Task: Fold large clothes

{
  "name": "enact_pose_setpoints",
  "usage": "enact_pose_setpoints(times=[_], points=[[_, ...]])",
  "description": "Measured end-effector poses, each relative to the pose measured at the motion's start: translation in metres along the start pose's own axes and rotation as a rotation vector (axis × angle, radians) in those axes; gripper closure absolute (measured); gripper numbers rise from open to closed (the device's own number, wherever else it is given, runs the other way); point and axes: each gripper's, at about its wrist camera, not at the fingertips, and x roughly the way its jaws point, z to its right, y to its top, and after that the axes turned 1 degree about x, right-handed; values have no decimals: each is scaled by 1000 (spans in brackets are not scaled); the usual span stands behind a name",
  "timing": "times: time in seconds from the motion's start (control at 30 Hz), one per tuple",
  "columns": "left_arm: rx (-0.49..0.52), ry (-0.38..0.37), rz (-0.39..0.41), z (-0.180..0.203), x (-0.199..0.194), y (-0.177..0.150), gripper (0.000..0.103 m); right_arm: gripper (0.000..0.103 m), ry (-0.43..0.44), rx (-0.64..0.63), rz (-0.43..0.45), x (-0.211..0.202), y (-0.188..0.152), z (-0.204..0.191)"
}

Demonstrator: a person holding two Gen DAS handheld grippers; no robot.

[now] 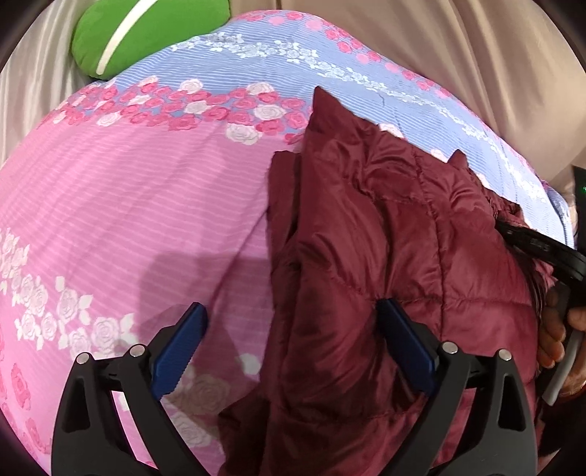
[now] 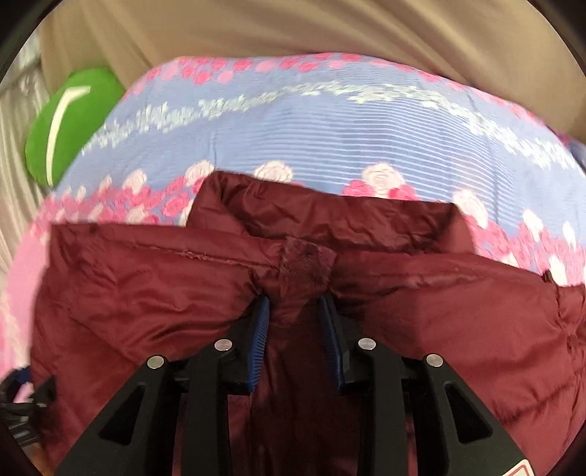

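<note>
A dark red quilted puffer jacket [image 1: 384, 234] lies bunched on a bed with a pink and blue rose-print sheet [image 1: 128, 190]. My left gripper [image 1: 293, 315] is open, its blue-padded jaws wide apart over the jacket's left edge, holding nothing. In the right wrist view the jacket [image 2: 146, 293] fills the lower half, its collar toward the far side. My right gripper [image 2: 295, 304] is shut on a fold of the jacket just below the collar. The right gripper's black body and the hand on it also show in the left wrist view [image 1: 560, 263].
A green cushion with a white stripe [image 1: 146, 33] lies at the bed's far left corner and shows in the right wrist view [image 2: 69, 124]. Beige curtain fabric [image 1: 476, 55] hangs behind the bed. The sheet [image 2: 329, 139] runs beyond the jacket.
</note>
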Motion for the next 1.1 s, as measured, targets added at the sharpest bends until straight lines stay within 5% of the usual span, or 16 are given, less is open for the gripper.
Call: enact_pose_setpoints(times=[0.07, 0.13, 0.33, 0.43, 0.6, 0.8, 0.97, 1.07, 1.1], points=[[-3, -37, -7, 2, 0, 1, 13, 75, 57, 37, 22, -21, -6, 11], [10, -72, -13, 7, -1, 2, 26, 75, 82, 59, 30, -41, -15, 22], [12, -110, -19, 19, -3, 3, 46, 74, 55, 89, 51, -76, -43, 46], [44, -78, -10, 28, -7, 4, 73, 74, 8, 67, 59, -77, -47, 52], [97, -35, 10, 40, -16, 7, 85, 76, -21, 89, 1, -45, -56, 63], [108, -8, 8, 43, -15, 7, 85, 71, 16, 39, 41, -71, -54, 36], [115, 5, 6, 43, -15, 5, 82, 70, 30, -36, 0, -54, -61, 5], [58, 40, 17, 26, -22, 7, 50, 71, 0, -67, 0, -43, -67, -3], [35, 63, 36, 19, -25, 8, 30, 71, 2, -65, -2, -42, -66, -2]])
